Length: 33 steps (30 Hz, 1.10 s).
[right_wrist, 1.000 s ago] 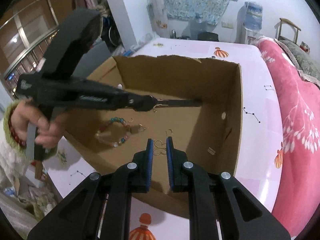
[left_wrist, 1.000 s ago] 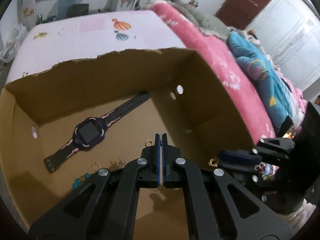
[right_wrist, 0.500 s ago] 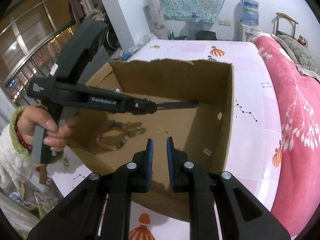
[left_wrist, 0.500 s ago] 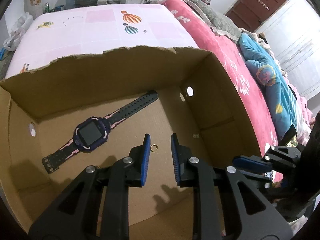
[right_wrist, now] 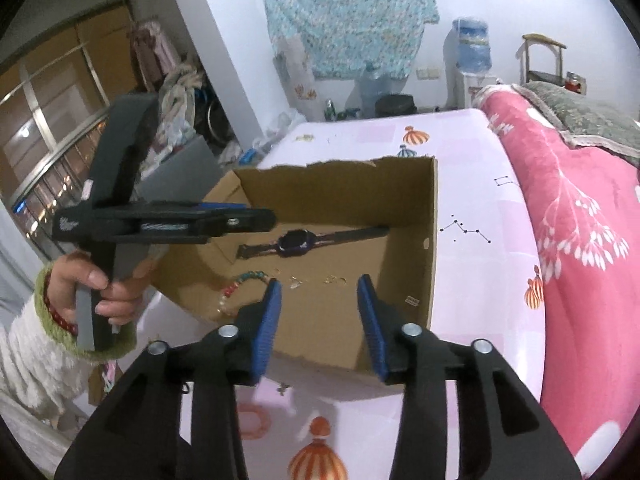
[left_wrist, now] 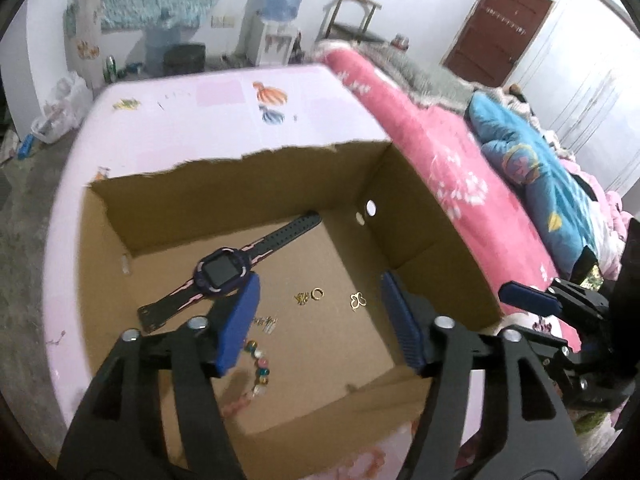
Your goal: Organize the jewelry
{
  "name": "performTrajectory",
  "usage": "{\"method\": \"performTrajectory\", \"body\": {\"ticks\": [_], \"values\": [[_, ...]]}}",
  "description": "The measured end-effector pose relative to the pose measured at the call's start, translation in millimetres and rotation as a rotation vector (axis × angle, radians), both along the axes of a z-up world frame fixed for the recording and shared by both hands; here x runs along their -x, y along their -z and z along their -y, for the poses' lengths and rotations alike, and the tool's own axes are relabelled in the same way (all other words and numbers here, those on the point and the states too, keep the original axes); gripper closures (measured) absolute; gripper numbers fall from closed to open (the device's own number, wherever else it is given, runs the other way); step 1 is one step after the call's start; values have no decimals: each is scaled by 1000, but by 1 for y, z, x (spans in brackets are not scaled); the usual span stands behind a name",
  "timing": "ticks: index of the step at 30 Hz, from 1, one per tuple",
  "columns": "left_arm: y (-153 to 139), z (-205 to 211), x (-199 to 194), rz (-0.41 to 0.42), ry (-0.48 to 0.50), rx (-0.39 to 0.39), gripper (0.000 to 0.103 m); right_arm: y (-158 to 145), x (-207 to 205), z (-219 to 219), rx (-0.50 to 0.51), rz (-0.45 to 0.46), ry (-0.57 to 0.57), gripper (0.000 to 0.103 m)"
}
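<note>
An open cardboard box (left_wrist: 416, 216) (right_wrist: 430, 240) stands on the pink table. On its floor lie a purple watch (left_wrist: 220, 270) (right_wrist: 296, 242), a gold ring (left_wrist: 317, 294), small gold earrings (left_wrist: 358, 301) (right_wrist: 336, 279) and a bead bracelet (left_wrist: 260, 364) (right_wrist: 240, 286). My left gripper (left_wrist: 320, 316) is wide open and empty above the box floor. My right gripper (right_wrist: 319, 312) is wide open and empty above the box's near wall. The left gripper also shows in the right wrist view (right_wrist: 256, 220), over the box's left side.
The pink table (right_wrist: 480, 264) with balloon prints carries the box. A bed with a pink blanket (left_wrist: 440, 148) (right_wrist: 580, 240) runs along the right. A water dispenser (left_wrist: 276, 36) and a chair (left_wrist: 352, 16) stand at the far wall.
Both grippers have opened wide and pulled up and back from the box floor. The left one, shut a second ago, has let go of a gold ring that now lies in the box.
</note>
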<state>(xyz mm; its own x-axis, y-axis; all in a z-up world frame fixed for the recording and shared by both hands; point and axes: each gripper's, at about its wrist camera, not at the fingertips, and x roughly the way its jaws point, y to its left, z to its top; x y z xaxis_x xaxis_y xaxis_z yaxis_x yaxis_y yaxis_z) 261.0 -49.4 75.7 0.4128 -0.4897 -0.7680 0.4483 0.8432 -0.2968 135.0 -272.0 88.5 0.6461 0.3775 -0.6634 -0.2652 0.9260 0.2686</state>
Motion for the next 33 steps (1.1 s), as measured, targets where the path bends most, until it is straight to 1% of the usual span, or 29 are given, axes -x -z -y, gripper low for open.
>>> {"method": "performTrajectory", "body": {"ticks": [2, 4, 5, 7, 12, 15, 18, 22, 26, 30, 33], "values": [[-13, -11, 18, 38, 3, 13, 36, -5, 11, 0, -12, 27, 18, 55], [-24, -21, 38, 89, 7, 20, 29, -8, 21, -1, -17, 48, 31, 49], [-29, -26, 48, 113, 9, 21, 28, -9, 26, -2, -20, 58, 37, 48], [-34, -34, 66, 145, 12, 20, 24, -11, 39, -3, -24, 78, 48, 42], [-35, -51, 108, 169, 11, 10, 19, -11, 59, -7, -26, 92, 70, 35], [-28, -60, 133, 176, 9, -14, 19, -7, 70, -9, -26, 88, 82, 31], [-14, -64, 148, 162, 6, -48, 17, 2, 77, -10, -29, 69, 92, 28], [19, -70, 161, 93, -13, -98, 17, 18, 79, -10, -41, 25, 114, 28], [49, -76, 164, 29, -51, -140, 17, 31, 79, -10, -54, -17, 133, 28], [65, -80, 165, 1, -81, -180, 17, 40, 82, -14, -47, -36, 140, 28], [71, -80, 164, -5, -91, -201, 17, 45, 82, -16, -37, -48, 145, 28]]}}
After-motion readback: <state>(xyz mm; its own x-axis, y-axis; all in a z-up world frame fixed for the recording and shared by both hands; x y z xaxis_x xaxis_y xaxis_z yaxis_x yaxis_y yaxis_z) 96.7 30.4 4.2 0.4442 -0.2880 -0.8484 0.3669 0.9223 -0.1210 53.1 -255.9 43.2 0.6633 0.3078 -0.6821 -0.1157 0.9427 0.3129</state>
